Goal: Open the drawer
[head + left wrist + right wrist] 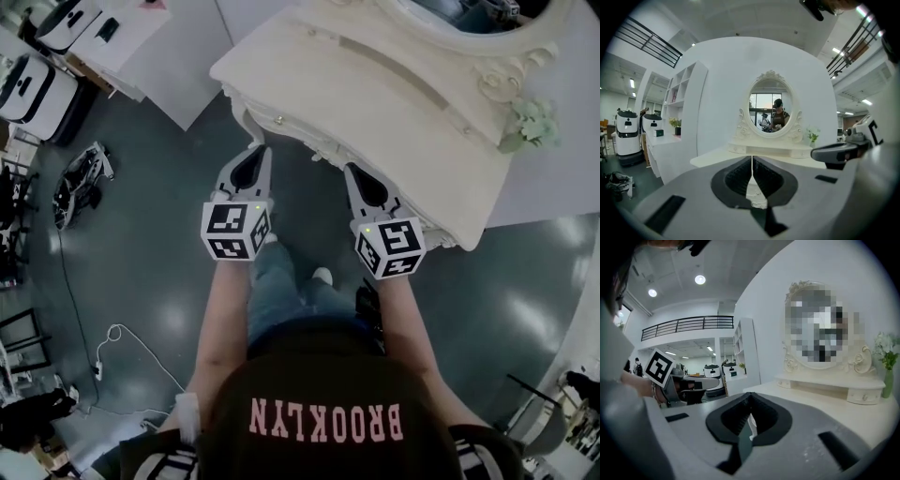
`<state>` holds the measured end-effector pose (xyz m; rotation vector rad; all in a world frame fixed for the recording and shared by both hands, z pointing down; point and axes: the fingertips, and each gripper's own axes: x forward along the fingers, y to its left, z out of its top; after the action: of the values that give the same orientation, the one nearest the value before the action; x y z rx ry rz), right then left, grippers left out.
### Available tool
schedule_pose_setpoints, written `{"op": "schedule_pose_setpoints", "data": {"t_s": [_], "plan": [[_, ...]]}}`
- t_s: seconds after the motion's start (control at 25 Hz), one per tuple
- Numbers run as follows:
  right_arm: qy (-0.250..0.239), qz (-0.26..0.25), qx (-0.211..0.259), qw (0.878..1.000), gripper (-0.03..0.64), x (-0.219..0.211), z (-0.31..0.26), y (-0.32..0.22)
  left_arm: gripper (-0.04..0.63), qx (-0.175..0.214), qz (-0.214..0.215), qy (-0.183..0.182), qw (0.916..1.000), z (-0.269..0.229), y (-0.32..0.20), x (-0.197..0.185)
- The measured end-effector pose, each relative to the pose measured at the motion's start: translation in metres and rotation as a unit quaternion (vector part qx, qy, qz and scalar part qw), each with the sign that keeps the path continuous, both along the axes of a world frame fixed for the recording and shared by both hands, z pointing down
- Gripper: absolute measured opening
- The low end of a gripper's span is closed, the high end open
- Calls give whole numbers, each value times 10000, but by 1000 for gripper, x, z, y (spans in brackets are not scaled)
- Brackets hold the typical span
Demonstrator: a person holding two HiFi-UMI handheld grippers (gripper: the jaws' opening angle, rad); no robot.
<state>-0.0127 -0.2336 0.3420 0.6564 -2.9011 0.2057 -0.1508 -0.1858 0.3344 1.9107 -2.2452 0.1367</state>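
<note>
Both claws are empty and closed. The left claw (255, 152) shows its jaws pressed together along a thin seam in the left gripper view (752, 158), and the right claw (357, 172) has its tips meeting with nothing between them (749, 398). The task's thing is the drawer front (300, 141), set in the carved skirt just under the near edge of the cream-white carved wooden dressing table's worktop (375, 103). It lies directly ahead of you and slightly below both claw tips. Its long axis follows that near edge, running in the head view from upper left to lower right, so I judge the pull runs square to it, back toward your body. What looks like a small round brass knob (278, 120) sits on the skirt just beyond the left claw's tip, and the right claw is farther along the edge, well apart from it. The left hand is therefore the nearer one. Neither gripper view shows the drawer front, because the claw bodies cover it. You would need to part the jaws before you can take the knob.
</note>
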Motion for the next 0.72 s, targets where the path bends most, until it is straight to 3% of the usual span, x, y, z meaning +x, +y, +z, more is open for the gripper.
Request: {"op": "schedule_pose_setpoints", "data": {"t_s": [0.72], "plan": [[318, 1642, -232, 9856, -3, -55, 16, -48, 8, -511, 1222, 112, 9911, 45, -76, -85]]}}
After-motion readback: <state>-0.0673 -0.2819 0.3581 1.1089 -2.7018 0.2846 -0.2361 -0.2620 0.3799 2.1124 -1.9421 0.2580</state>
